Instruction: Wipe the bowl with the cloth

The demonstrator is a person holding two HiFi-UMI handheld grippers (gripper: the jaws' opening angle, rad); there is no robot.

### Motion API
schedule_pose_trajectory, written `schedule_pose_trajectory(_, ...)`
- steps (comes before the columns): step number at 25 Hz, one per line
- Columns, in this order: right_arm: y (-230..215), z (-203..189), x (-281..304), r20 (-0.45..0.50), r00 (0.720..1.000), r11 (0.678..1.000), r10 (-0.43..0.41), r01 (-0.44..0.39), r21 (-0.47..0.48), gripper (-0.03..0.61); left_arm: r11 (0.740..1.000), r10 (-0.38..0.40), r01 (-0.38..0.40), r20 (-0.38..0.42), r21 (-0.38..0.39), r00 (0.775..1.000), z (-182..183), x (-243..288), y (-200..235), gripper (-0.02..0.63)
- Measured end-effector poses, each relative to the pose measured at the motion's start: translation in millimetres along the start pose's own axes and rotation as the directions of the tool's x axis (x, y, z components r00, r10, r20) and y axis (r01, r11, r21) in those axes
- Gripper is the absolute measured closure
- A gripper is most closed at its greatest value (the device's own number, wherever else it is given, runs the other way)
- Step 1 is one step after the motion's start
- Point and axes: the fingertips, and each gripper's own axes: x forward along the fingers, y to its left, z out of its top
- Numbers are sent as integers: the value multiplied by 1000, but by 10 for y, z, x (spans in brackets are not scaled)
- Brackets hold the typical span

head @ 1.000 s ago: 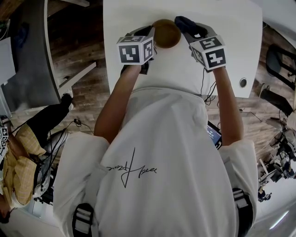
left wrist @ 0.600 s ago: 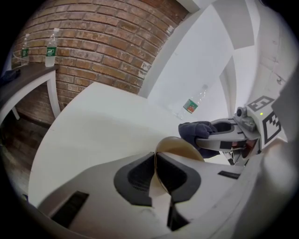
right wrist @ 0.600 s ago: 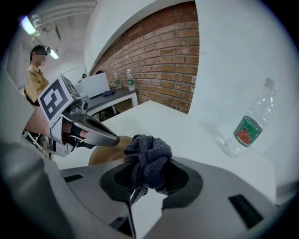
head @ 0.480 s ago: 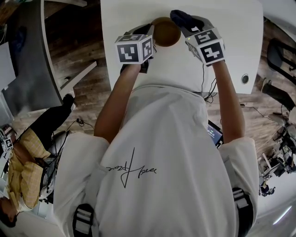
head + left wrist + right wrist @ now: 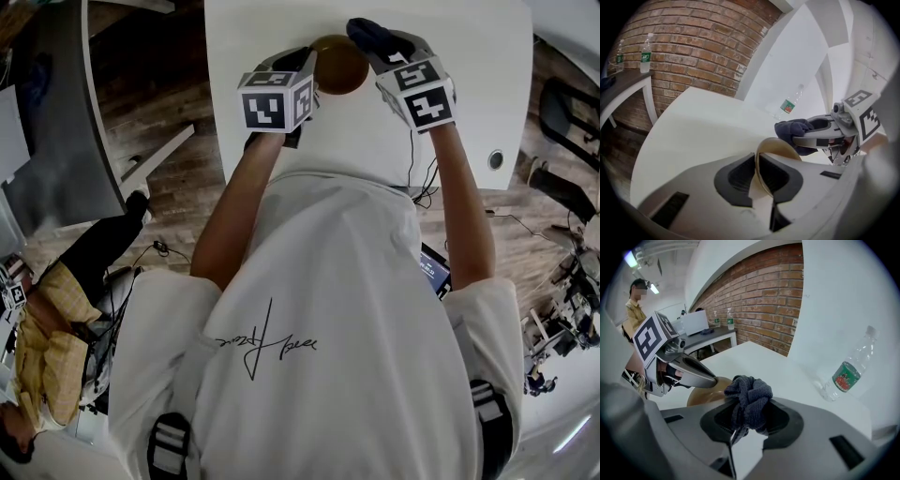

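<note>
Our left tongs (image 5: pixel 758 178) are opening, the rim of the tan round bowl (image 5: pixel 774 146) between them; our right tongs (image 5: pixel 749 425), clamped on the dark bunched cloth (image 5: pixel 749 397), sit just right of it

The bowl (image 5: pixel 339 66) looks like turned wood: tan, smooth, with a soft matt sheen. Touching its rim, the cloth (image 5: pixel 749 394) is dark, thick, nubbly terry, bunched into folds. The right tongs (image 5: pixel 751 417) beside the bowl are smooth grey matt plastic with dull black pads. Under the bowl the worktop (image 5: pixel 469 84) is white, smooth and faintly satin. Beyond the bowl lies a bottle (image 5: pixel 848 369) of clear glossy plastic. Further behind the bowl is a rough, matt brick wall (image 5: pixel 764 305). Left of the bowl, the floor (image 5: pixel 159 122) is grained wood planks.
</note>
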Motion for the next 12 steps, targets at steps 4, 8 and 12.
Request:
schedule_pose_trajectory(4, -37, 29, -32, 18, 1000, 1000, -15, 15, 10, 474, 1000, -2, 2, 18, 1, 1000, 34, -23, 11, 557)
schedule_pose_trajectory(8, -57, 38, -104, 35, 999, 1000, -18, 18, 7, 474, 1000, -2, 2, 36, 14, 999, 61, -57, 6, 499)
schedule_pose_trajectory(12, -108, 22, -244, 59, 998, 999, -27, 25, 38, 474, 1000, 8, -8, 70, 5, 998, 93, -140, 18, 479)
